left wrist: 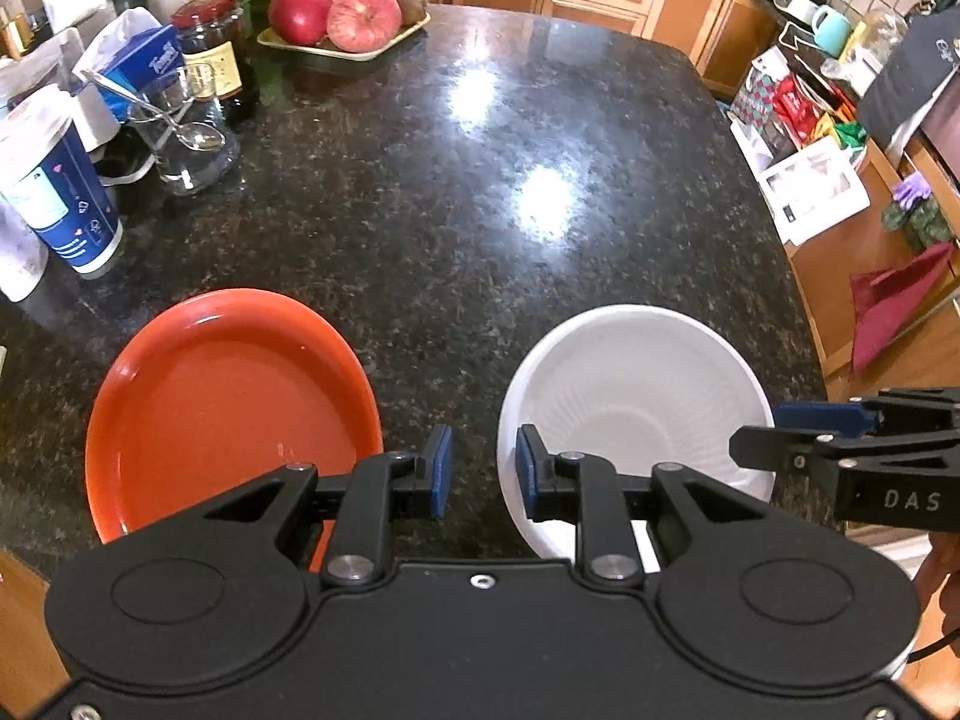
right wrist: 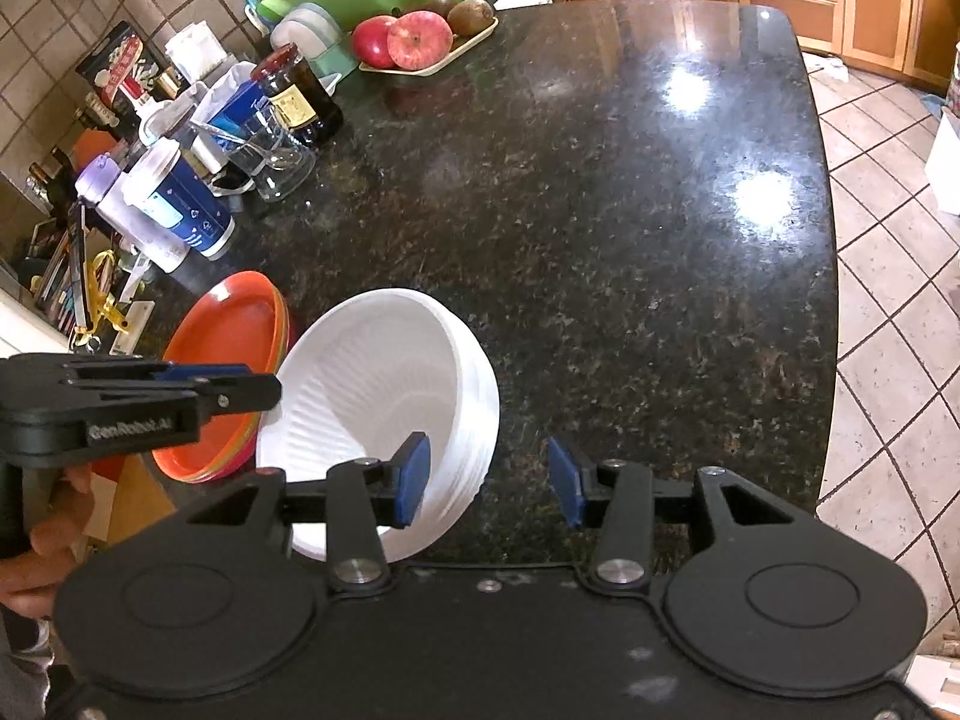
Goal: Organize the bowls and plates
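Where speckled granite [left wrist: 420, 210] gleams, ribbed white bowls [left wrist: 636, 396] nest beside glossy orange plates [left wrist: 228, 396].

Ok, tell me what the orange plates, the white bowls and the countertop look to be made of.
Orange plates: probably plastic, semi-gloss, with thin stacked rims showing other colours beneath.
White bowls: likely disposable foam or paper, matte, with ribbed walls and thin nested edges.
Countertop: polished granite by its look, dark speckled, mirroring the ceiling lights.

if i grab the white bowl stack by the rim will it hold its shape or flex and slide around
The white bowl stack looks like thin ribbed disposable ware, so the rim will probably flex under a pinch. It likely weighs little, and on the glossy granite counter a push may slide it rather than tip it. Several nested rims show, so lifting one edge may separate only the top bowl.
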The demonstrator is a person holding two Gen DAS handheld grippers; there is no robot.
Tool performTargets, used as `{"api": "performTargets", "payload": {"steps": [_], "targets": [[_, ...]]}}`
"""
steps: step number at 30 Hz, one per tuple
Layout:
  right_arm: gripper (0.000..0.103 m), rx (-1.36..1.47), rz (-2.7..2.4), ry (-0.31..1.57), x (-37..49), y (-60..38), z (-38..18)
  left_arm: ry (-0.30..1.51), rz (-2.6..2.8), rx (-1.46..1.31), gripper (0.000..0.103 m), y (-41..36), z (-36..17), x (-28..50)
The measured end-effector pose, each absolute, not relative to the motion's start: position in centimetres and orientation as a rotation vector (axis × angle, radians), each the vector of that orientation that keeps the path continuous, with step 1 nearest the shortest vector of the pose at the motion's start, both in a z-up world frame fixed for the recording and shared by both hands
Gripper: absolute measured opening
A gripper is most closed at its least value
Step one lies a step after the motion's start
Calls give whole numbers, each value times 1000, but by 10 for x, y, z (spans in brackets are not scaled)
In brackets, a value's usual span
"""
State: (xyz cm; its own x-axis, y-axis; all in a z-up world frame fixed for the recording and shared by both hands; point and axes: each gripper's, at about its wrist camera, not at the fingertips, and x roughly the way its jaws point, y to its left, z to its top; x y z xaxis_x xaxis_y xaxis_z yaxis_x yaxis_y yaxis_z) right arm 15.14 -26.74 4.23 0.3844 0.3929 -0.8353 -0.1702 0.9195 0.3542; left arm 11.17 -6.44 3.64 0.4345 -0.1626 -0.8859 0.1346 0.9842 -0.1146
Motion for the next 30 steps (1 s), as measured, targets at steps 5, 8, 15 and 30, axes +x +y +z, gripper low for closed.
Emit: {"api": "performTargets", "payload": {"steps": [5,8,15,30], "targets": [[47,215,378,1126,156,-267,39,1118,-196,-17,33,-72,33,113],[47,212,388,1132,158,-265,36,1151,-196,-17,33,-77,24,118],[37,210,397,1151,163,-261,29,1210,-197,2,33,-89,7,124],[23,204,422,1157,162,-259,34,1249,-203,-51,27,-90,7,126]]}}
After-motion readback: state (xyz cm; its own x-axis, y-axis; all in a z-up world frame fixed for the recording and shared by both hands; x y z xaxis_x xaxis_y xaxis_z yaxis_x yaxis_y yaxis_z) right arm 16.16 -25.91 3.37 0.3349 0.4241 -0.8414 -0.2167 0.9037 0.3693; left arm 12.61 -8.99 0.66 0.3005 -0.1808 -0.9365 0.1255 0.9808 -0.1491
